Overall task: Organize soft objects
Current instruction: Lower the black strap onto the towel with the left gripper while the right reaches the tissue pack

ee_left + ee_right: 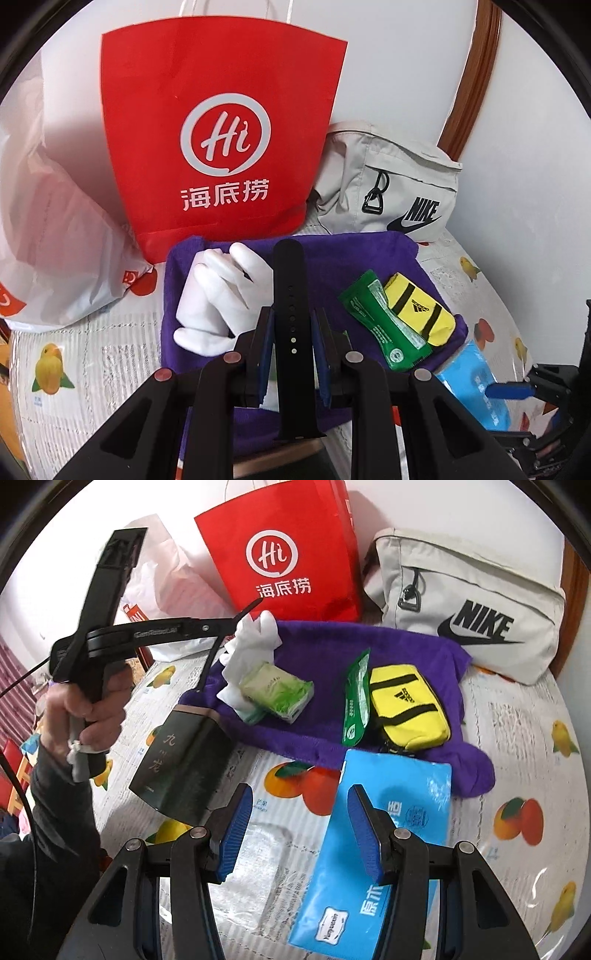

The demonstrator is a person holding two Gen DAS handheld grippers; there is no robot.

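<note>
Above the purple towel (321, 258), left gripper (291, 332) clamps the black strap (290, 295) for carrying; right gripper (299, 834) hovers with jaws apart, empty, over the blue pack (399, 797), likely next

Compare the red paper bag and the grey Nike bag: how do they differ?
The red paper bag stands upright with thin string handles; the grey Nike bag slumps on its side. The red one is stiff paper with a white "Hi" logo; the grey one is soft fabric with a black logo and zipper pull. Both sit behind the purple towel.
</note>
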